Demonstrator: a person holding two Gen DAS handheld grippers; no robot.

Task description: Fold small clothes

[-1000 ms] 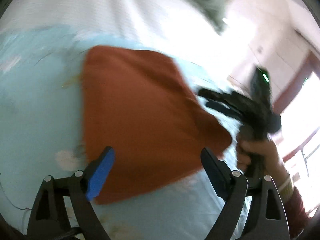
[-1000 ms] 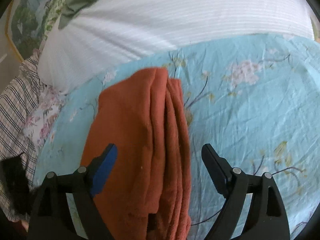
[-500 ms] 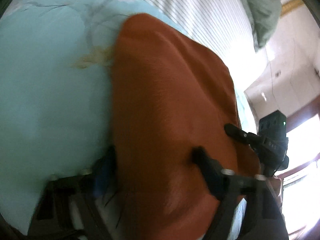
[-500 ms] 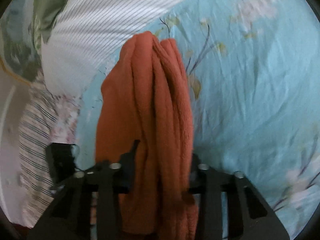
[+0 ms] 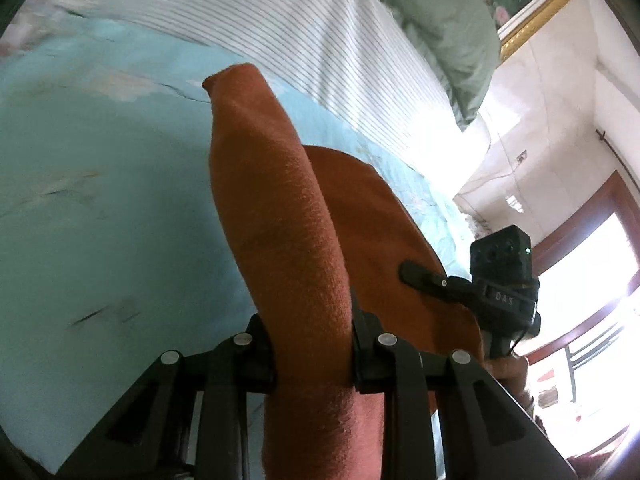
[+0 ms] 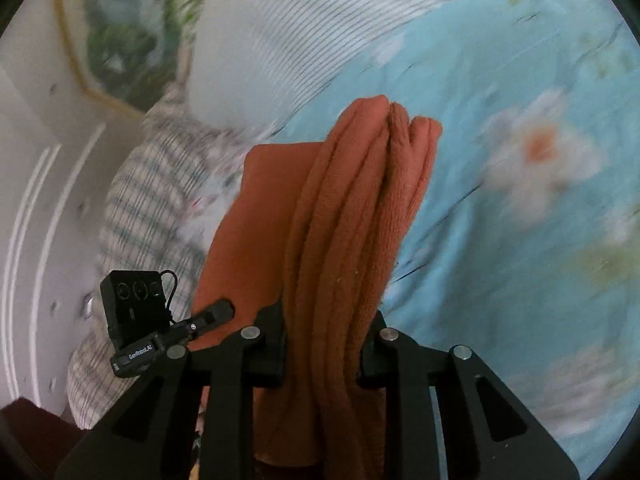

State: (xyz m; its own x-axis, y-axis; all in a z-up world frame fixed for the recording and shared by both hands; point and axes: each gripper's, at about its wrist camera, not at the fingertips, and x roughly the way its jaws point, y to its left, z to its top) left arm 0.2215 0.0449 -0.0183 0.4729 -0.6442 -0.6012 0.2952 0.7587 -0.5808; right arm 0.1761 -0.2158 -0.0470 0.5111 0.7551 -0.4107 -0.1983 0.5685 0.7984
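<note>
While clamped, rust cloth (image 5: 280, 216) lengthwise toward striped pillow (image 5: 280, 12).

A bed, covered by a light blue floral sheet (image 6: 520, 184), filling the view ahead of and beside each claw. Beyond the claws, at the far edge, a white bedcover with thin dark stripes (image 5: 304, 28), lying on the sheet. Past that, to the left claw's upper right, a grey-green pillow (image 5: 452, 20). To the right claw's left, a checked cloth (image 6: 144, 200). Lifted off the sheet, an orange cloth (image 6: 344, 216).
</note>
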